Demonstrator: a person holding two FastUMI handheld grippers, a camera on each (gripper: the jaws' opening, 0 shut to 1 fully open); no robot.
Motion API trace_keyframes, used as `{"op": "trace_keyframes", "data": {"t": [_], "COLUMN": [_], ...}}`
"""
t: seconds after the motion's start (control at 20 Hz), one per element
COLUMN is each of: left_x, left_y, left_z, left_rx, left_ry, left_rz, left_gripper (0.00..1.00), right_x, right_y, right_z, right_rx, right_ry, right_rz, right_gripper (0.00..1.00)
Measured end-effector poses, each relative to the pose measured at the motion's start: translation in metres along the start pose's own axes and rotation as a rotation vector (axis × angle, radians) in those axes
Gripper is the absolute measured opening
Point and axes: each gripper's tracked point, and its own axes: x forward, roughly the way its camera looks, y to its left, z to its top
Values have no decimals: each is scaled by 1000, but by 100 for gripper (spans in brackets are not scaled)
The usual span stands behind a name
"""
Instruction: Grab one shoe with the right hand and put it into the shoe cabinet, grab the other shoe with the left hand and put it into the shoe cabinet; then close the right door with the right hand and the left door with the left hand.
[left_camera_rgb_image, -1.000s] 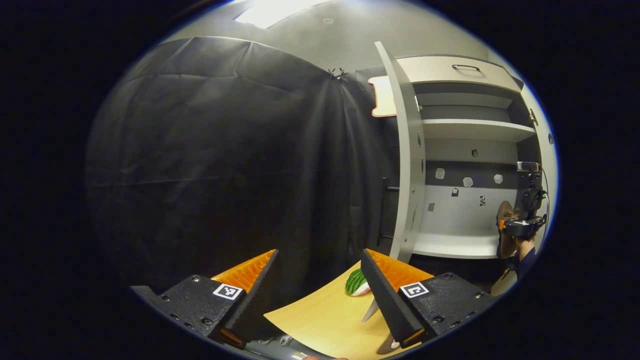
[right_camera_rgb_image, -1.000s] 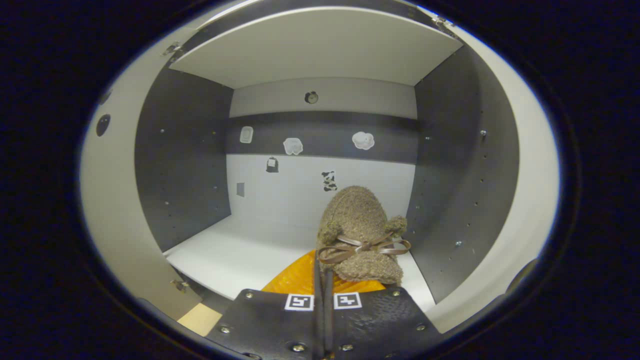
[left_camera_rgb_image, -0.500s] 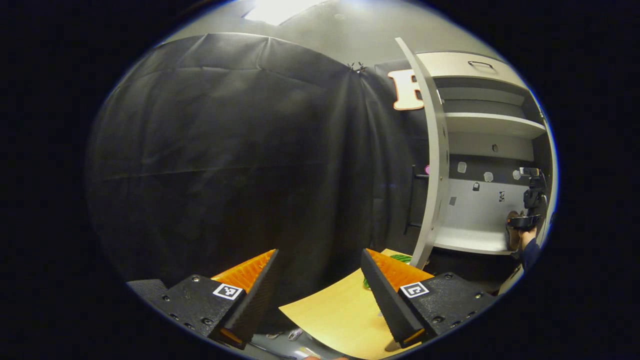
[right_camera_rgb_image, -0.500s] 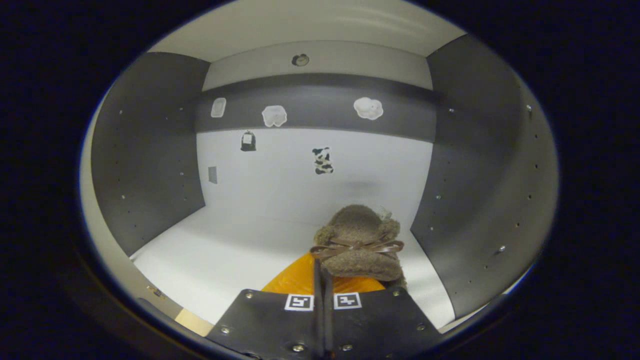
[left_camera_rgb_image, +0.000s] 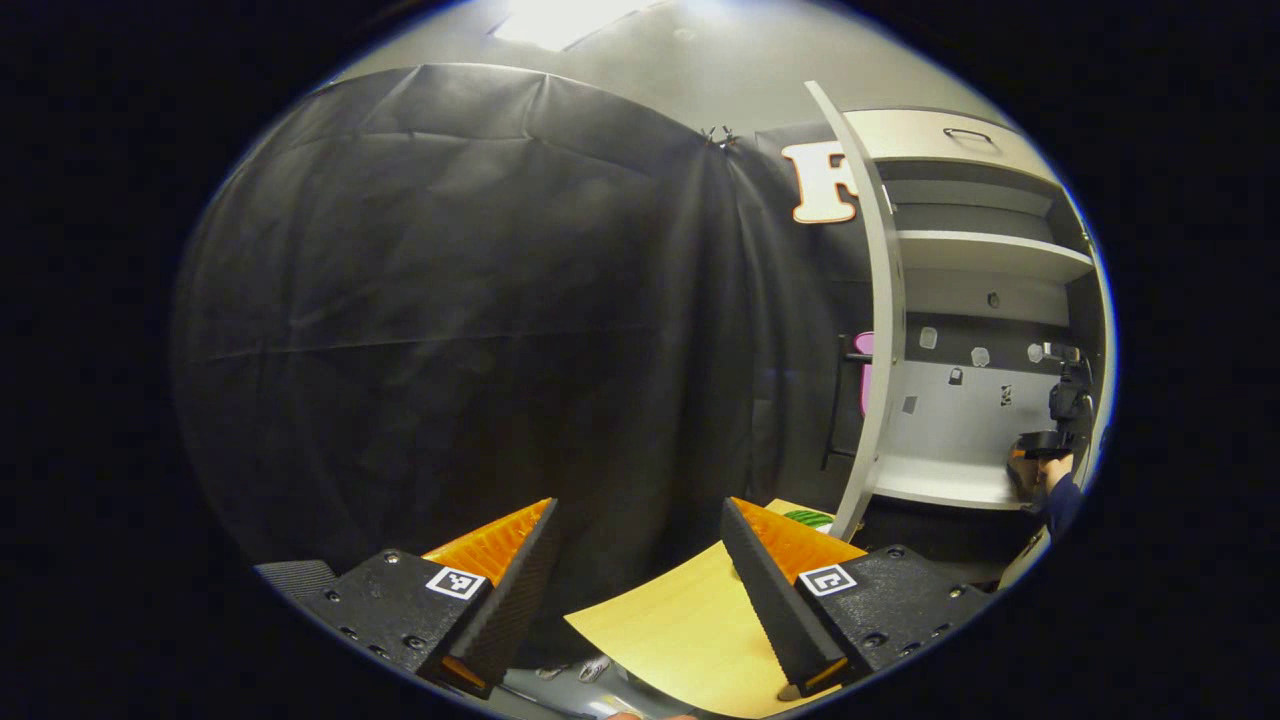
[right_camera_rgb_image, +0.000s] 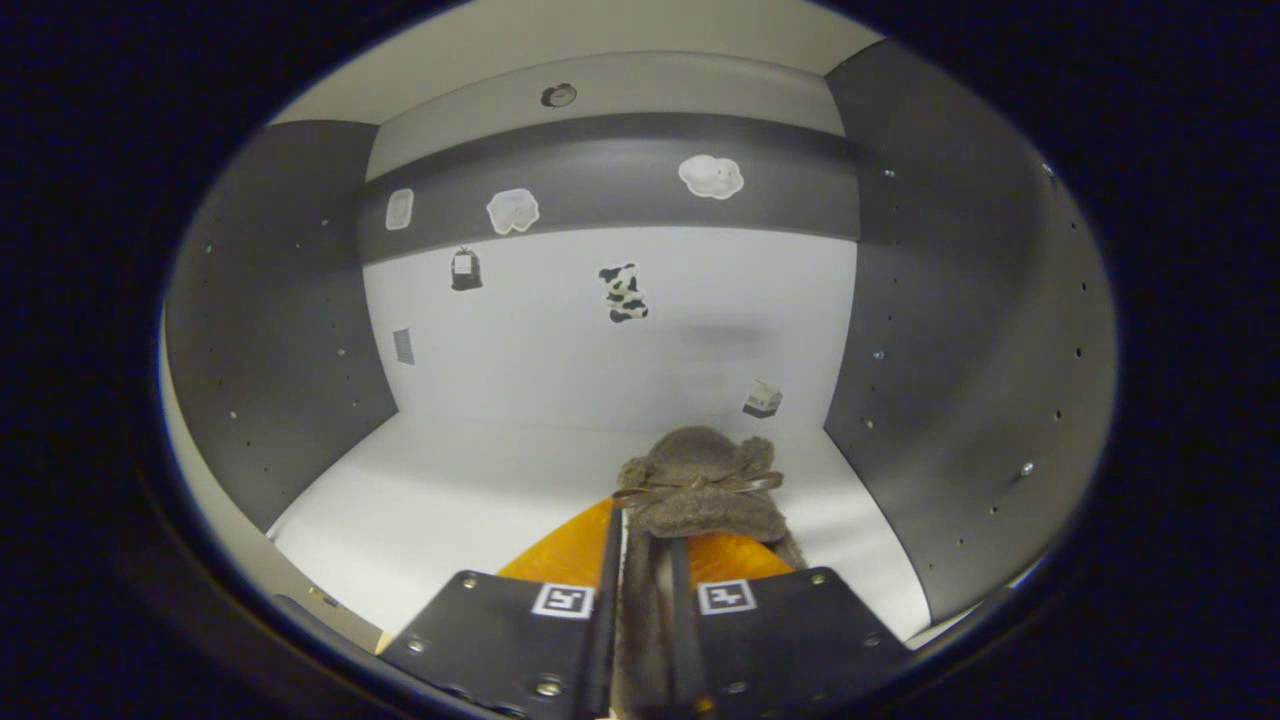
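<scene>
Right gripper (right_camera_rgb_image: 640, 590) pinches the fuzzy brown shoe (right_camera_rgb_image: 700, 490) over the cabinet floor (right_camera_rgb_image: 450, 500), toe toward twelve o'clock. Judged best: lower until the sole rests flat, then release. Left gripper (left_camera_rgb_image: 640, 590) stands spread, empty.

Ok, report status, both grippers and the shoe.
Left gripper open, idle over the table. Right gripper parting around shoe, low over cabinet floor. Nothing in the way.

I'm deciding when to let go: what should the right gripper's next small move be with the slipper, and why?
Probably open a little wider and draw straight back. In the right gripper view the fuzzy brown slipper lies low on the cabinet's white bottom shelf, near the right wall, and the right gripper has its fingers slightly parted around the heel, so the slipper looks set down.
</scene>
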Motion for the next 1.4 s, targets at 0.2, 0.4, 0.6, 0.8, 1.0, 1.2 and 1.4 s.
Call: {"op": "trace_keyframes", "data": {"t": [0.2,0.4,0.6,0.8,1.0,1.2,1.4], "left_x": [2,6,-1,-9,-21,-27,-17], "left_y": [-21,-53,-83,-115,-154,-190,-213], "left_z": [7,7,0,-27,-73,-129,-199], "left_rx": [32,42,48,88,140,159,217], "left_ry": [-25,-28,-19,22,122,239,351], "left_rz": [-83,-196,-327,-451,-601,-722,-777], "left_gripper": [99,98,98,99,98,99,100], "right_x": [-37,-92,-163,-250,-338,-400,-445], "right_y": [5,9,13,17,6,-8,-18], "right_z": [0,22,59,95,131,148,153], "right_rx": [-23,-50,-41,-11,-35,-45,-33], "right_ry": [-10,-97,-229,-362,-522,-609,-664], "right_rz": [33,65,86,107,86,66,38], "right_gripper": [46,46,42,48,45,45,45]}}
